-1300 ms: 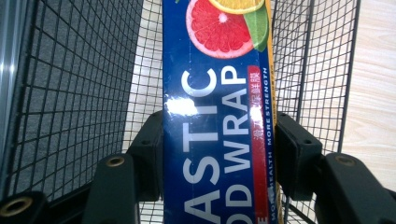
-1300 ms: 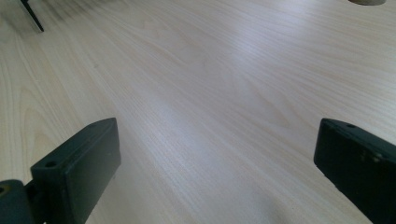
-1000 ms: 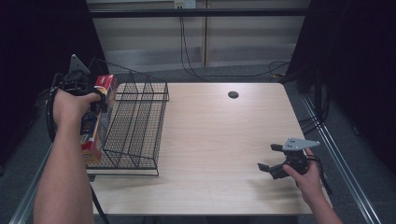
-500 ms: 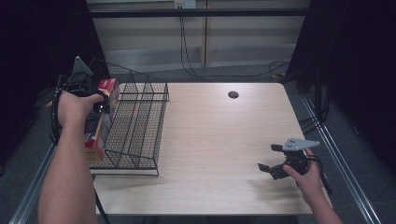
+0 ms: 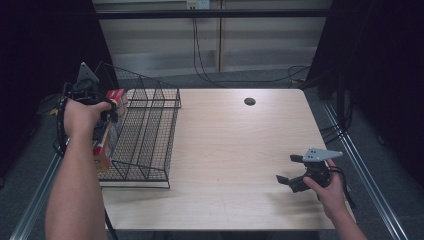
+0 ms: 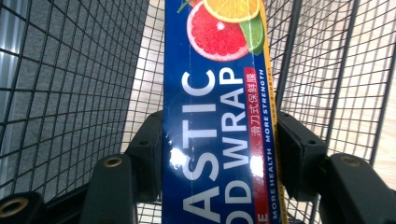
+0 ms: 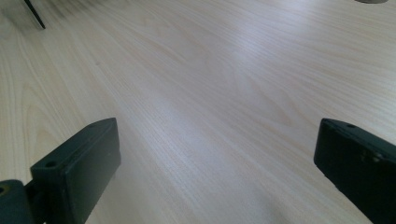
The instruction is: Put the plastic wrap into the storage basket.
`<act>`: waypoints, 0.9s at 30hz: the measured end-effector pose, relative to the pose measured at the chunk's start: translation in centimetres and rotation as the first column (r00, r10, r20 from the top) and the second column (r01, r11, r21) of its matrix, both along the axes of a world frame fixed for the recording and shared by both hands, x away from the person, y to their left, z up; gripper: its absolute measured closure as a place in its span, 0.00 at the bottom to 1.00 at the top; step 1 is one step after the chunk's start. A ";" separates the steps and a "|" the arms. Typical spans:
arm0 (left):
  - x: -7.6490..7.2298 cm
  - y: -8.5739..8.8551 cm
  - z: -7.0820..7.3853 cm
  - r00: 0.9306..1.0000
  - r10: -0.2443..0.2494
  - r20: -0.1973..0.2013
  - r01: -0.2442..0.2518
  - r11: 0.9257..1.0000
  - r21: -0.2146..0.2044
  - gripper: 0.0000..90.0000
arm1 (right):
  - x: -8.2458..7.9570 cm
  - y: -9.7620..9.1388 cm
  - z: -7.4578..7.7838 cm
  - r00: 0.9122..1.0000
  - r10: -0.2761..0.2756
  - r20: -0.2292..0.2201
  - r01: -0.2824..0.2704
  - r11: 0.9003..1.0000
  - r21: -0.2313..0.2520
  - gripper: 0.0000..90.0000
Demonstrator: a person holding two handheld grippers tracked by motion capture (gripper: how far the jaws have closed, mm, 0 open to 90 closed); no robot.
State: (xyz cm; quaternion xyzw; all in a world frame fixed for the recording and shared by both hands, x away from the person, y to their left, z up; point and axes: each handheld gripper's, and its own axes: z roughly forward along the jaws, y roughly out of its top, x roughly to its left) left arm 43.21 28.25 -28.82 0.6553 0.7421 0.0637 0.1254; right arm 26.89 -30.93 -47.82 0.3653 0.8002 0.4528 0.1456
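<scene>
Right gripper [image 5: 292, 174]: you hold it at the lower right of the high view, low over the bare table [image 5: 240, 150]. Its jaws stand wide apart with nothing between them; in the right gripper view there is wood grain alone between the two black pads.

Left gripper [image 6: 219, 149]: you hold it at the left edge of the high view, above the wire rack. Its jaws are clamped on the box, one pad pressed against each long side.

Plastic wrap box [image 6: 217, 116]: long blue carton with citrus print, gripped at mid-length. In the high view [image 5: 107, 132] it stands on end, slightly tilted, at the left side of the rack.

Wire rack [image 5: 147, 135]: black mesh, at the left of the table; its mesh flanks the box on both sides in the left gripper view.
</scene>
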 end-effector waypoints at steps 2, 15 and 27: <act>0.0 0.1 -0.2 1.000 0.003 -0.003 -0.003 1.000 -0.001 0.47 | 0.0 0.0 0.0 1.000 -0.002 0.000 0.002 1.000 -0.002 0.00; 0.2 0.0 0.7 0.999 0.012 0.052 -0.014 0.999 0.032 0.42 | 0.0 -0.2 0.0 1.000 -0.012 -0.002 0.012 1.000 0.000 0.00; -0.4 -1.8 1.7 0.991 -0.038 0.125 0.045 0.998 -0.052 0.28 | 0.0 -0.1 0.0 1.000 -0.003 -0.002 0.003 1.000 0.001 0.00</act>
